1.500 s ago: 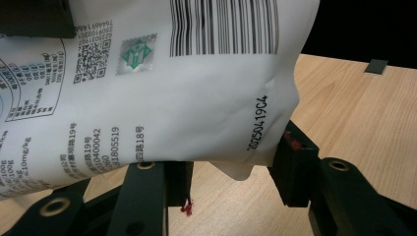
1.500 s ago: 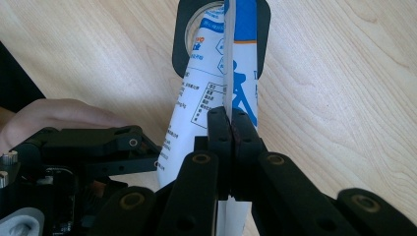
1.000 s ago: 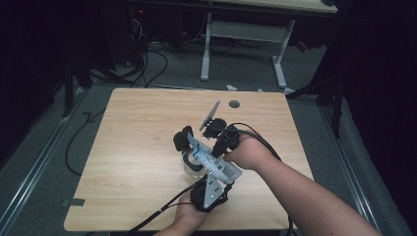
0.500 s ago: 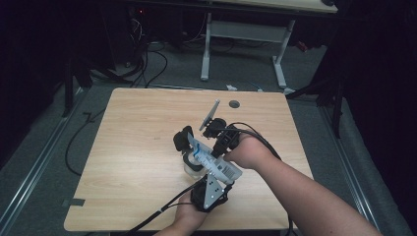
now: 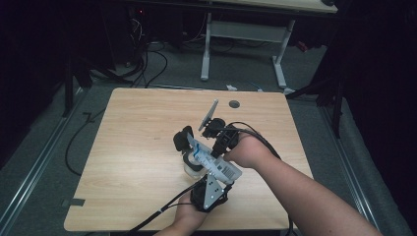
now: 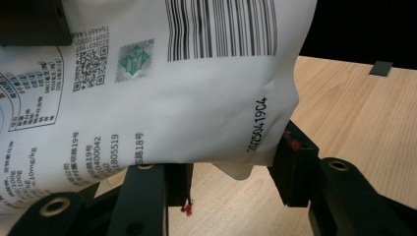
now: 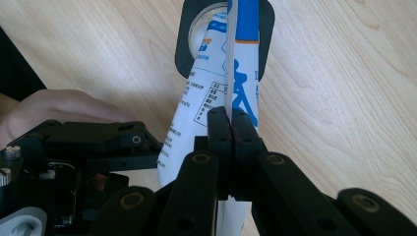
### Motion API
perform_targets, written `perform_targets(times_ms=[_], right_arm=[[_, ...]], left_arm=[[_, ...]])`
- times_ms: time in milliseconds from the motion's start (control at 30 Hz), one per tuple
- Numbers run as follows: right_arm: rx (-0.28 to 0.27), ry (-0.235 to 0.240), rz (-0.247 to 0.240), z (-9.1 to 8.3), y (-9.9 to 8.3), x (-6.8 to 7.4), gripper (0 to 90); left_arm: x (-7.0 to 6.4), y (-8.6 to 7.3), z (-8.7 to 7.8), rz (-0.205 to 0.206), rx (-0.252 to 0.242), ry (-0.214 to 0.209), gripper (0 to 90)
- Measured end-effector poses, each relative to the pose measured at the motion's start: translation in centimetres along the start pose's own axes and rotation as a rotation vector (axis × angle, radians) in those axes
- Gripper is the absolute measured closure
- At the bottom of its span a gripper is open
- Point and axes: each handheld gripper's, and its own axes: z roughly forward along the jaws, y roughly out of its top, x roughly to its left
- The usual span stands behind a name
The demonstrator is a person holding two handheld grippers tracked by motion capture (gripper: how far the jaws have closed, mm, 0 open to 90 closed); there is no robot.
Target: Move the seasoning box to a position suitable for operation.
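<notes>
Here I am clamping my right gripper [image 7: 231, 123] on the pouch's [image 5: 212, 162] sealed edge, its long axis running toward 11 o'clock, mouth tipping over the small jar [image 5: 193, 166] there. My left gripper [image 5: 210, 192] is gripping the pouch's lower end from 6 o'clock; bare table [image 5: 128, 128] lies around.

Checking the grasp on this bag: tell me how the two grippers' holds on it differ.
The right gripper has its jaws pressed together on the white bag's thin seam; the left gripper has its jaws set wide, straddling a puffed corner. The right sits farther up the table, the left nearer the person. Both hold the same bag above a cup.
</notes>
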Motion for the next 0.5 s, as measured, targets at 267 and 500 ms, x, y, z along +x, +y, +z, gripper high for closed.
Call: perform_targets(times_ms=[267, 500], right_arm=[[0.002, -0.006, -0.006, -0.08, 0.03, 0.06, 89.4], [0.001, -0.006, 0.001, -0.33, -0.01, 0.08, 89.4]], left_arm=[[-0.07, 0.06, -0.06, -0.005, -0.007, -0.002, 56.7], [-0.06, 0.25, -0.04, -0.007, -0.013, -0.002, 56.7]])
